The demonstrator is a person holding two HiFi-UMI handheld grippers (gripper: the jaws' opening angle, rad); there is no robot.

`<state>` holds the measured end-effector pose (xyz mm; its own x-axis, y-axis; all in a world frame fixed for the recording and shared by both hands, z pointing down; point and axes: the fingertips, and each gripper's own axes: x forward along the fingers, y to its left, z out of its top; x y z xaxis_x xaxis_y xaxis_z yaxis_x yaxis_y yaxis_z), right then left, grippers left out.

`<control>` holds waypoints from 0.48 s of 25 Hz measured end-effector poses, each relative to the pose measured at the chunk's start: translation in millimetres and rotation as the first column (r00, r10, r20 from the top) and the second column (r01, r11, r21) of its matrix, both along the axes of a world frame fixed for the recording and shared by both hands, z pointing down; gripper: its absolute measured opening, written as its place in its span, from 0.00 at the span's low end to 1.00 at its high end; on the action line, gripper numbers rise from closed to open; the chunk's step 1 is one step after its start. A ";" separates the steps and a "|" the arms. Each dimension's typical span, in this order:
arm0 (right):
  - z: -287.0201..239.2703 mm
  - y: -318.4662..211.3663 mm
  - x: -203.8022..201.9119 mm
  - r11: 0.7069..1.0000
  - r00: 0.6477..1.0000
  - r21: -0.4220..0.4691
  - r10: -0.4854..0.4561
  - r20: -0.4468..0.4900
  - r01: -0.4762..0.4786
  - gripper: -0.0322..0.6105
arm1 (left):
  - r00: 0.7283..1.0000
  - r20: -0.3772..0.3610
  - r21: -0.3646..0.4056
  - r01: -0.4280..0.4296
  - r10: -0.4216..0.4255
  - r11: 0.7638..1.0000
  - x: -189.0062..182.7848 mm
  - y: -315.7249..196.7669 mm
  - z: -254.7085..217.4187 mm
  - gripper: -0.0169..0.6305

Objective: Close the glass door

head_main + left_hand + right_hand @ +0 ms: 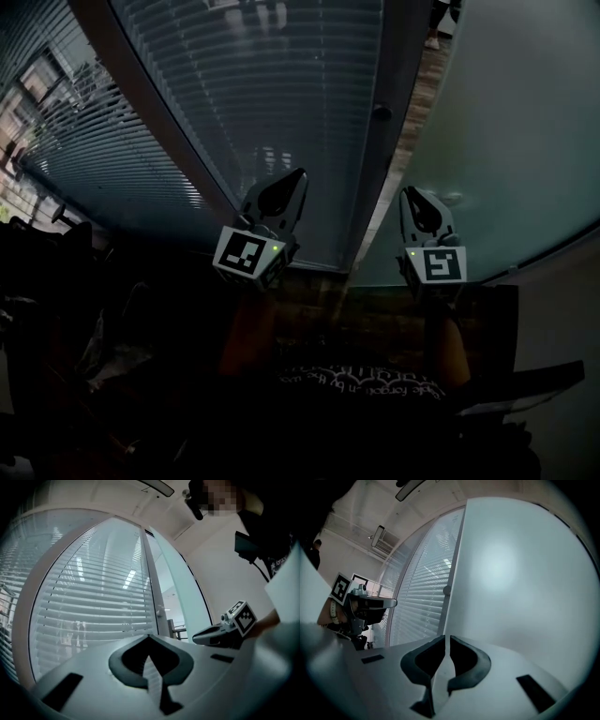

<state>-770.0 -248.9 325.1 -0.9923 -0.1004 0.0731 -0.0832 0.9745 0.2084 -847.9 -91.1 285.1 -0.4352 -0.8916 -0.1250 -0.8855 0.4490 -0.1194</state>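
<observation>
Glass door point(506, 122) just ahead of R hand-held gripper point(413, 194).
</observation>
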 end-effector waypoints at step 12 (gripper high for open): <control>-2.4 -28.8 -33.5 0.991 0.995 -0.096 0.092 0.034 -0.089 0.06 | 1.000 -0.003 -0.008 -0.026 0.026 1.000 -35.6 -7.9 3.8 0.03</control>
